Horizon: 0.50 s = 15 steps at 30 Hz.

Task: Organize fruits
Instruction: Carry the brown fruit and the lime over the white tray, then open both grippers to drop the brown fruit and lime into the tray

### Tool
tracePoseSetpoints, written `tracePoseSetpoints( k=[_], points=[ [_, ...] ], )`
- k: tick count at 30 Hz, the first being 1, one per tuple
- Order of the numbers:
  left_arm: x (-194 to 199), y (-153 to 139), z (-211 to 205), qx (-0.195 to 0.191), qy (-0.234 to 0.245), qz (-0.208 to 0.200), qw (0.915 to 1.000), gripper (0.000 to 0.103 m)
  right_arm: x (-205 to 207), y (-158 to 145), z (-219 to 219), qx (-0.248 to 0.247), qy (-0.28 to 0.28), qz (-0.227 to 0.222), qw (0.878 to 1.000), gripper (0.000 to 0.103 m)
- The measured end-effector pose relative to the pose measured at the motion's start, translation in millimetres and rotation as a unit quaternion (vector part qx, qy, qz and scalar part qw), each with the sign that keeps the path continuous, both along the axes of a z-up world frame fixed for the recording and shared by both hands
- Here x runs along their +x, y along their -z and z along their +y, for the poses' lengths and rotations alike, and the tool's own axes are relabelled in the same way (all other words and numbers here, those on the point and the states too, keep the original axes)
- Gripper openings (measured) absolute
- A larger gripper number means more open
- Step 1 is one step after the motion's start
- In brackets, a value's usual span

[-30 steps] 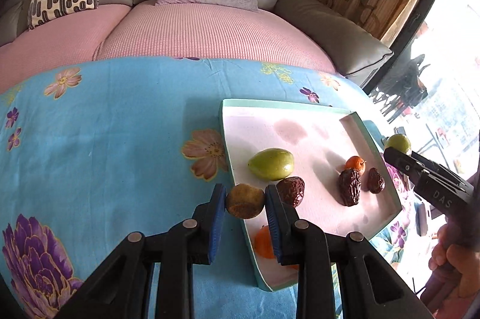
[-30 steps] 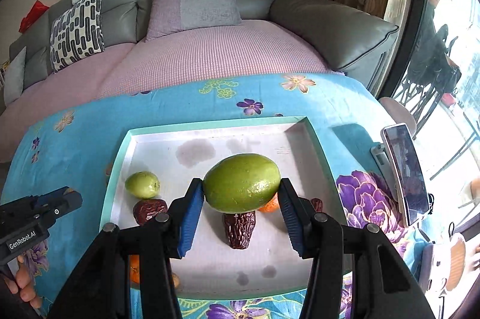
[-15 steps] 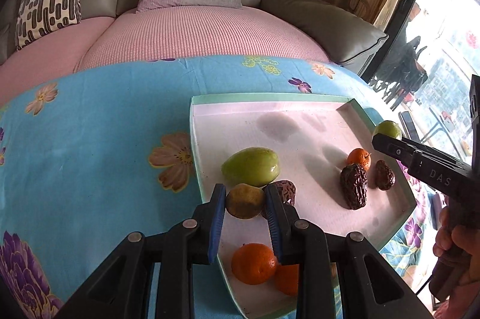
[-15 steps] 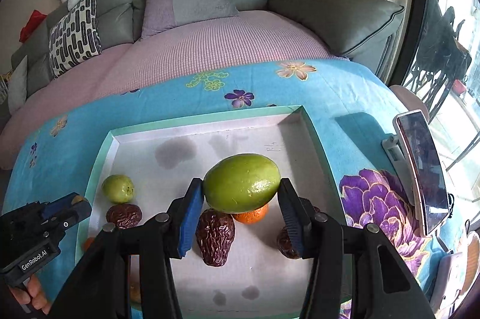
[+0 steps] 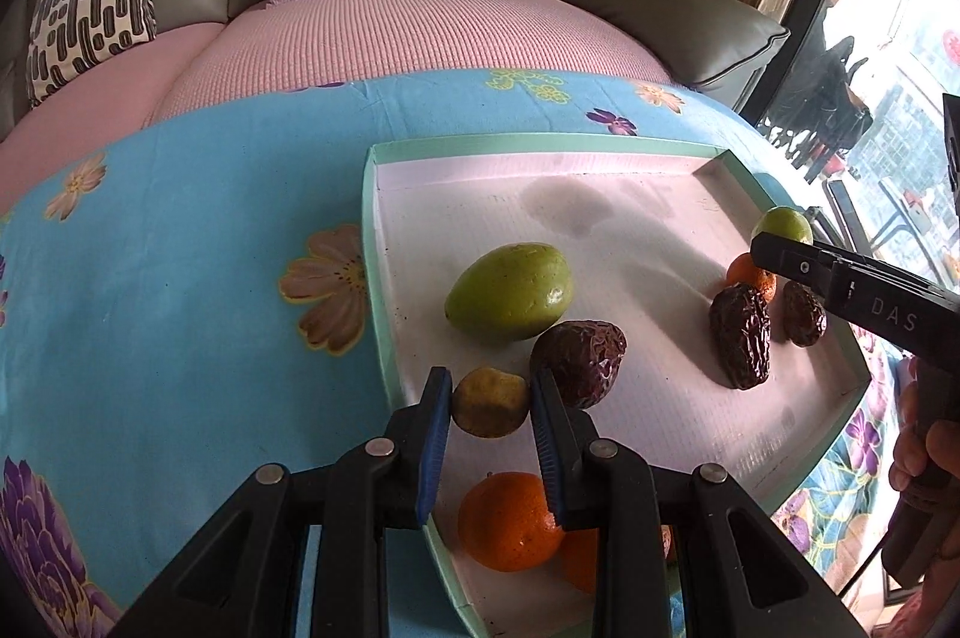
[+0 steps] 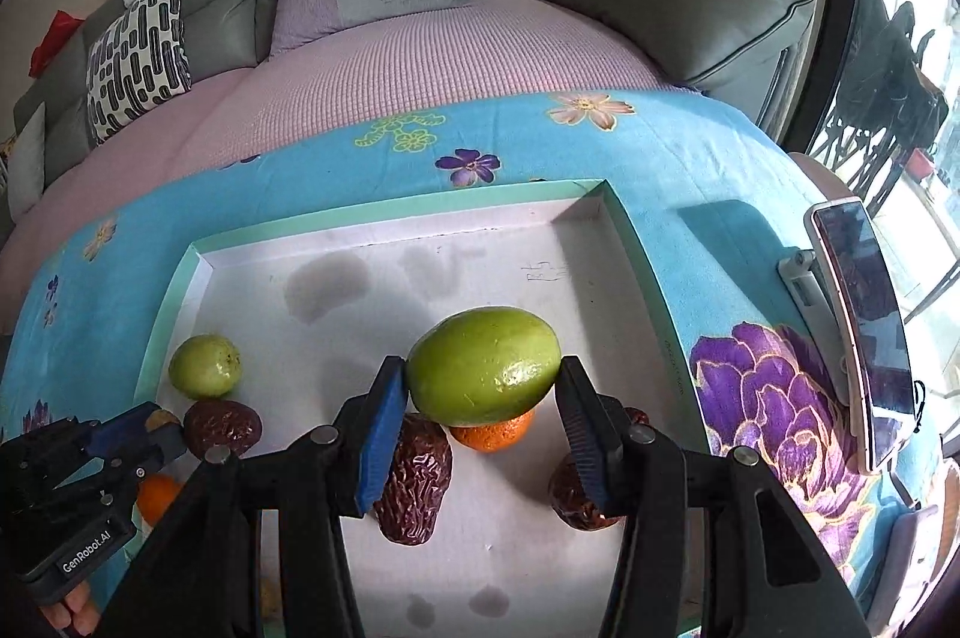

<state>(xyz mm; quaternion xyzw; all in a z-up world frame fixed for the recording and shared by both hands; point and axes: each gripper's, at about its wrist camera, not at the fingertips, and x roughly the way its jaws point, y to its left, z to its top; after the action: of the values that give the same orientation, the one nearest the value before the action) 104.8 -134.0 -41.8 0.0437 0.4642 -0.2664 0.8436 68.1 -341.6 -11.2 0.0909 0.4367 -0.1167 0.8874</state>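
Fruits sit in the tray point(image 6: 180, 278) on the desk, grouped by kind. Right claw point(image 6: 480, 413) is clamped on the big green fruit point(image 6: 486, 365), held above the dates. Left claw point(image 5: 491, 401) is clamped on a small brownish fruit point(image 5: 491, 401) over the tray edge, likely for placing.

"DAS" on right claw point(image 5: 780, 261), "GenRobot.AI" on left claw point(image 6: 153, 425)

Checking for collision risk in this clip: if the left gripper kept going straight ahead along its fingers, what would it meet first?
Probably the green mango on the tray, just ahead of the left gripper and the small brownish fruit it holds; the wrinkled date sits just right of that line.
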Motion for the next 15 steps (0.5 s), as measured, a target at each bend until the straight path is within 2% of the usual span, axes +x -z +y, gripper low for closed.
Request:
tracePoseSetpoints(
  k=[15],
  points=[
    [-0.7,0.1,-3.7,0.016,-0.002,-0.006,0.9999,0.029,3.9,0.0,-1.5,0.006,-0.011,0.002,1.000,0.053]
  ],
)
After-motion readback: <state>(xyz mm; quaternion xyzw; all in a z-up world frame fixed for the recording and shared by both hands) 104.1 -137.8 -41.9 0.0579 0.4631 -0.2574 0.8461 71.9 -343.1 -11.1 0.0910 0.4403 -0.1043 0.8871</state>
